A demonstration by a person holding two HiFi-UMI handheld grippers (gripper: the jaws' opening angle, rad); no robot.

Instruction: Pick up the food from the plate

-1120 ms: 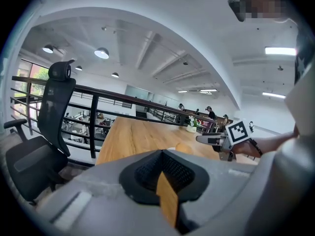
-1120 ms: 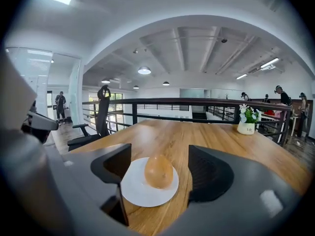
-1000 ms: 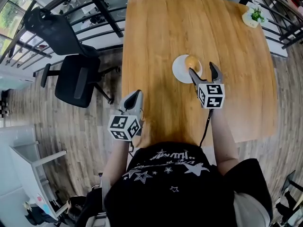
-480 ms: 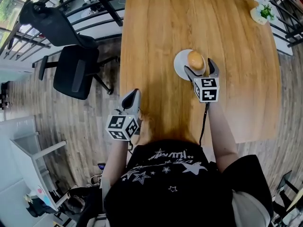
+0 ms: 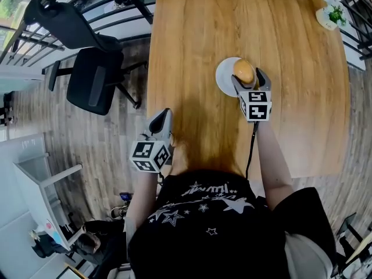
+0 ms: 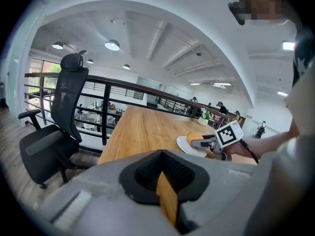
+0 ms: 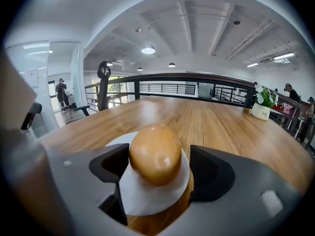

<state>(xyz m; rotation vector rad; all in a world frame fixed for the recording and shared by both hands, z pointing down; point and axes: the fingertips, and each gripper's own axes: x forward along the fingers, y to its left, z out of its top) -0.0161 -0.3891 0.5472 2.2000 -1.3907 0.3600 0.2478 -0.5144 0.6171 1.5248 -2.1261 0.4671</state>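
Though its jaws have been closing, right gripper [image 5: 248,79] loosely brackets bun [image 7: 155,154].

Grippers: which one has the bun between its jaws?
The right gripper: its jaws, just closing, flank the bun on the plate; the left gripper is empty.

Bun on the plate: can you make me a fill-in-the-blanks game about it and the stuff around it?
1. The round brown bun sits on a round ___ plate.
2. The plate rests on a big light-brown table made of ___.
3. A small green plant in a white pot stands near the table's far ___ corner.
4. The black office chair stands beside the table on the ___.

Missing words: white; wood; right; floor.
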